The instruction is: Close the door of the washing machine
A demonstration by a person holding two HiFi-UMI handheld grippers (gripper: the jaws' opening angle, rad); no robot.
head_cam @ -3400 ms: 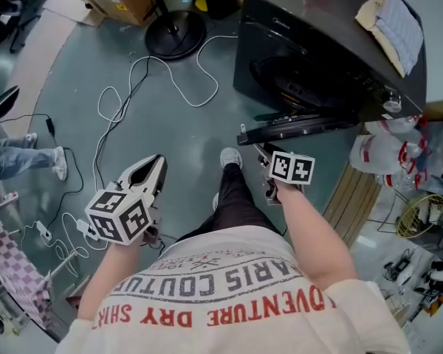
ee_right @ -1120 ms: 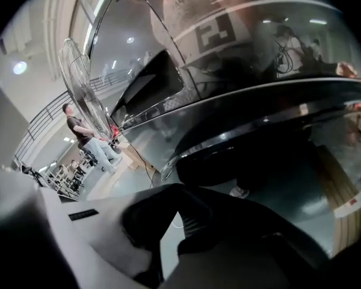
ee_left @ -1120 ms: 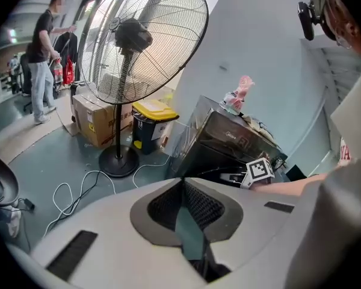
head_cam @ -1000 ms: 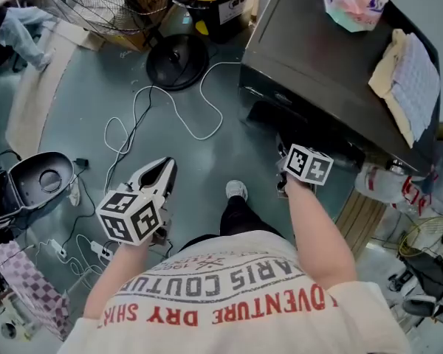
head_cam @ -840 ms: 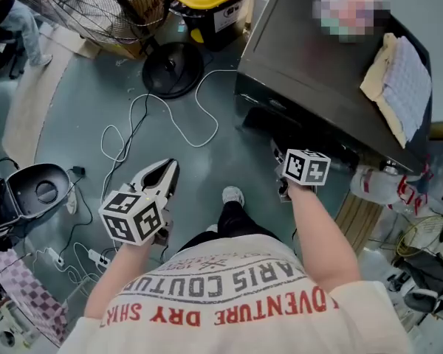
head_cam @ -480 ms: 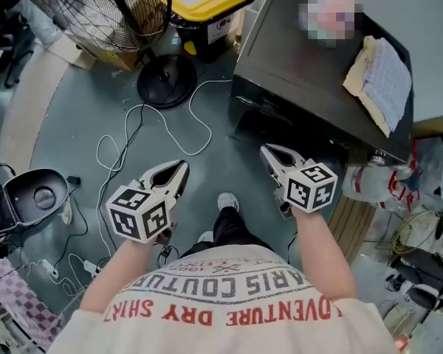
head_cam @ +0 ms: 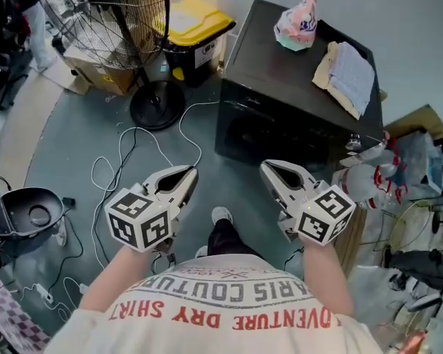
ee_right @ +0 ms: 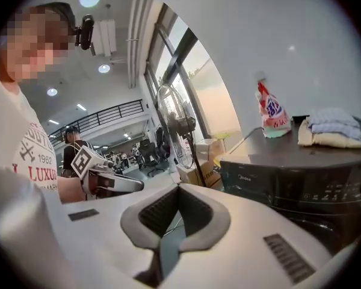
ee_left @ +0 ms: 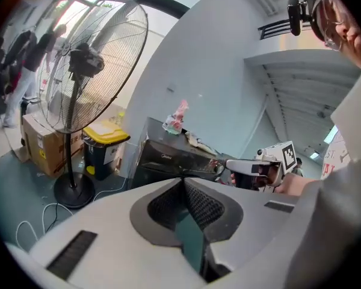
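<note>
Head view: risk looks to be a false close; the door point(head_cam: 269, 135) on the front of the washing machine point(head_cam: 280, 57) is appearing flush and dark, but whether the latch is catching cannot be told, so it could be swinging back open with nothing pressing on it; second risk is the floor cable point(head_cam: 94, 181) looping beside the left gripper point(head_cam: 188, 174) and near the shoe point(head_cam: 221, 216), likely snagging a foot on any step; the right gripper point(head_cam: 270, 169) is hovering clear of the machine, door lying just ahead of and below its tips; the door is sitting ahead and to the right of the left claw, well apart.

Left gripper view: the left claw's jaws are pressing together, clenched on nothing; the machine point(ee_left: 168, 158) is standing straight ahead beyond the tips, not touching; the right claw point(ee_left: 259, 167) is floating to the right of the tips, between them and the person; the fan point(ee_left: 90, 59) is standing off to the left, far enough not to be bothering anything.

Right gripper view: the right claw's jaws are meeting too, clenched and empty; the machine front point(ee_right: 301, 182) is lying to the right of the tips and slightly ahead, apart; no pad is touching the door, so a re-push would be needing a fresh approach.
</note>
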